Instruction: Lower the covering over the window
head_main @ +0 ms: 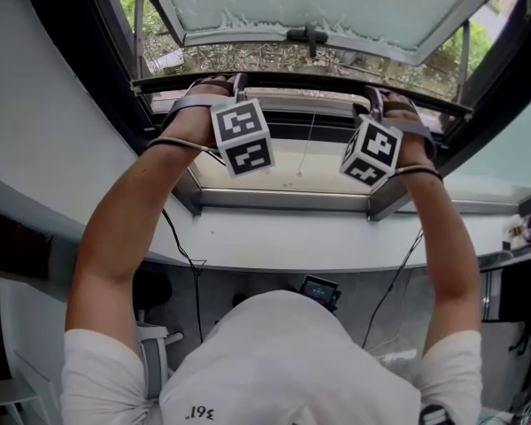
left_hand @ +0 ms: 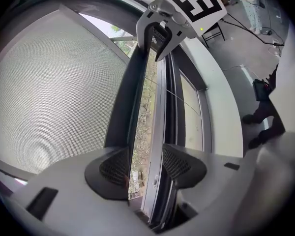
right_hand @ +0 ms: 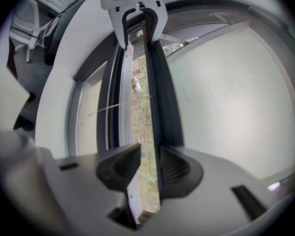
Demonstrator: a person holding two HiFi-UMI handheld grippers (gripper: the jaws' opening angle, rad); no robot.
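The covering is a grey mesh screen (left_hand: 54, 87) with a dark bottom rail (head_main: 301, 85) that runs across the window opening. In the head view my left gripper (head_main: 217, 82) and right gripper (head_main: 380, 96) both sit on that rail, arms raised and about a shoulder's width apart. In the left gripper view the rail (left_hand: 130, 97) passes between the pads of my left gripper (left_hand: 145, 166), beside a silver strip (left_hand: 160, 112), and the right gripper (left_hand: 162, 26) clasps it further along. The right gripper (right_hand: 143, 163) likewise holds the rail (right_hand: 162, 82) between its pads.
A frosted window sash (head_main: 336, 7) stands swung outward above, with greenery behind it. A thin pull cord (head_main: 308, 144) hangs below the rail. A white sill (head_main: 292, 237) lies under the window. Cables (head_main: 181, 246) drop from both grippers, and a chair (head_main: 155, 343) stands on the floor.
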